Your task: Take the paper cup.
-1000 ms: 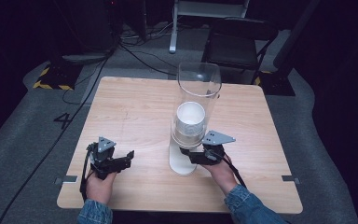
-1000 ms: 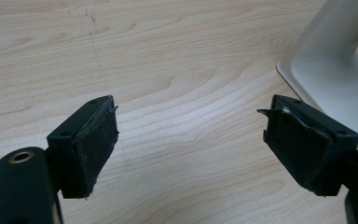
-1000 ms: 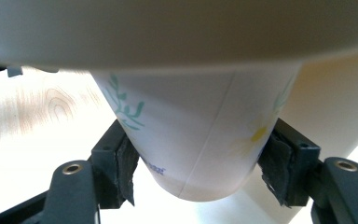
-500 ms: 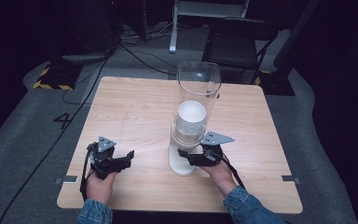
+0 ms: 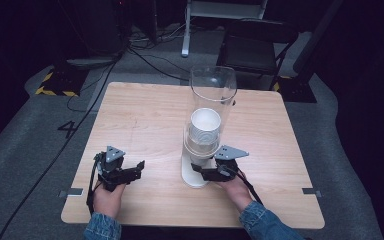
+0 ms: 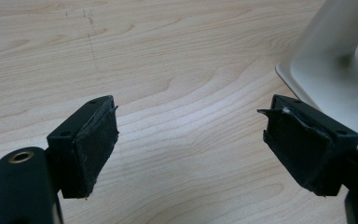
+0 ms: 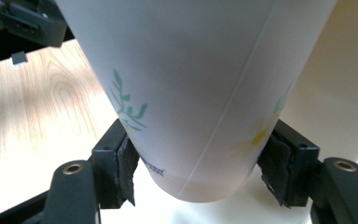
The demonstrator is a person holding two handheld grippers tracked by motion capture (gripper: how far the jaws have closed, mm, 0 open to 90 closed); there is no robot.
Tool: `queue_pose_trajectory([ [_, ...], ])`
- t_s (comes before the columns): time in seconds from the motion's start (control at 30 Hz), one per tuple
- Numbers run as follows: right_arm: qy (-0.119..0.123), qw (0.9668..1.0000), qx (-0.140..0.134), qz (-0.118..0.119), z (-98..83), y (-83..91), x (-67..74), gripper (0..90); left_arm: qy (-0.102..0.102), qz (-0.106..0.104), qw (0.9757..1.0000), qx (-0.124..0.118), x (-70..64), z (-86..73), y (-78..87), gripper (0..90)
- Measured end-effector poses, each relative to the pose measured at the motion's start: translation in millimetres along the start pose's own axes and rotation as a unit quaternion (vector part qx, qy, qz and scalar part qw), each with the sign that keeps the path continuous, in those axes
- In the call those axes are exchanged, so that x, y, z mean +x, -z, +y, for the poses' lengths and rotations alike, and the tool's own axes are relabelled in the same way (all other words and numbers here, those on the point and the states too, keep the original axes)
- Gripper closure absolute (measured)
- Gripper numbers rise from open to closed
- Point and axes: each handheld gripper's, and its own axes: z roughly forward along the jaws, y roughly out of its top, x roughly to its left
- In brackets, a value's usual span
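The left gripper (image 5: 139, 165) rests low on the table (image 5: 145, 115), held from behind by the left hand (image 5: 107, 199), its jaws spread wide with nothing between them. The right gripper (image 5: 196, 170), held by the right hand (image 5: 235, 187), has its pads (image 7: 127, 168) pressed against both sides of a paper cup (image 7: 200, 93).

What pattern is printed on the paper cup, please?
White paper cup with green leaf sprigs; right gripper view.

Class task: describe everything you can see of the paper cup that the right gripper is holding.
The paper cup is white, with a vertical seam and small green leaf and yellow prints near its base. It stands upright, tapering downward, under a clear tube on a white stand. The right gripper clamps its lower part, one pad on each side.
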Motion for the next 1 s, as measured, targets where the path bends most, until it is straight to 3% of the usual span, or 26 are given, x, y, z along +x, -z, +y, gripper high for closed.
queue_pose_trajectory([
  [0.53,-0.015,0.9973,0.071,-0.002,-17.2,-4.6,0.7,34.9,-0.002,-0.006,1.0,-0.002,-2.8,4.7,-6.1,17.5],
  [1.0,-0.013,0.9956,0.092,-0.002,-25.9,-4.8,2.8,34.9,-0.01,-0.012,0.9999,0.002,-6.4,9.0,-11.8,17.5],
])
